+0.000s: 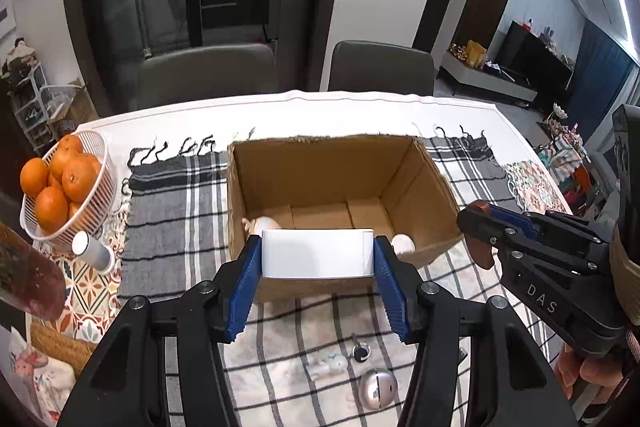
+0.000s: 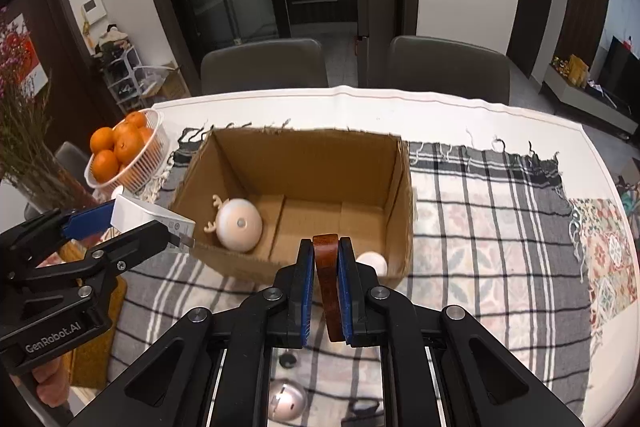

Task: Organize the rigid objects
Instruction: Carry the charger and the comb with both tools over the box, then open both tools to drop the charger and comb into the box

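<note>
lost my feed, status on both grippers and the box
Left gripper shut on white box. Right gripper shut on brown wooden piece. Both short of cardboard box, nothing blocking.

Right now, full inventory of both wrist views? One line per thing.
open brown cardboard box: 1, brown, centre of table on the plaid cloth
round white antlered gadget: 1, cream, inside box, near-left corner
small white round object: 1, white, inside box, near-right corner
white rectangular box: 1, white, clamped in left gripper
reddish-brown wooden piece: 1, brown, clamped in right gripper
white wire basket of oranges: 1, white and orange, table's left edge
white cylinder: 1, white, lying beside basket
round silver gadget: 1, silver, cloth near the person
grey chairs: 2, behind table
left gripper: shut on white box
right gripper: shut on wooden piece
</note>
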### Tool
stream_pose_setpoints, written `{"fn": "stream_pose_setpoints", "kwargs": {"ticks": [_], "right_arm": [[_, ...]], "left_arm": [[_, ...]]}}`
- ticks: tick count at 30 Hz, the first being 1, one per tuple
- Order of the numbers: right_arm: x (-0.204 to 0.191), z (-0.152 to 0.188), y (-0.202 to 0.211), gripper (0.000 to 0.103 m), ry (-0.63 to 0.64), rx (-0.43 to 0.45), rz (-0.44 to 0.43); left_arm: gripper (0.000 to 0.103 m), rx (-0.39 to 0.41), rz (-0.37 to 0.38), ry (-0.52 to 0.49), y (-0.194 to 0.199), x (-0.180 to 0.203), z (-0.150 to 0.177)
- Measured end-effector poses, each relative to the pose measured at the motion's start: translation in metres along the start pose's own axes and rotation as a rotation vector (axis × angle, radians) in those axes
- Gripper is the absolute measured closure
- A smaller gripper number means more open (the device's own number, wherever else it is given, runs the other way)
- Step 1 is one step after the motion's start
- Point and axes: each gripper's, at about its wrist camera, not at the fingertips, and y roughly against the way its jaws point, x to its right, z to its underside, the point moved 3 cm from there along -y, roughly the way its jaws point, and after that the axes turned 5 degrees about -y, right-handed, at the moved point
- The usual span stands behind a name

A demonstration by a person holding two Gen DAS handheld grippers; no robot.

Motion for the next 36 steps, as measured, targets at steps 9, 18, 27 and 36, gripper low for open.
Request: {"fn": "stream_pose_setpoints", "kwargs": {"ticks": [9,18,27,36], "right_arm": [[0.002,-0.022,-0.019,0.09,0.009,-0.01,-0.002],[0.004,-0.04,-0.044,0.09,0.029,-0.06,0.009],[0.015,-0.04,-0.073,0.09,0.024,-0.122,0.014],[0.023,-0.032,-0.09,0.087,0.003,-0.177,0.008]], "left_arm": [[0.049,-0.027,-0.016,0.011,-0.023,-0.01,-0.021],[0.049,-0.098,-0.019,0.028,-0.052,-0.017,-0.033],[0.049,-0.183,-0.032,0.018,-0.089,-0.016,-0.032],[0.049,-0.19,-0.056,0.002,-0.091,-0.011,-0.024]]}}
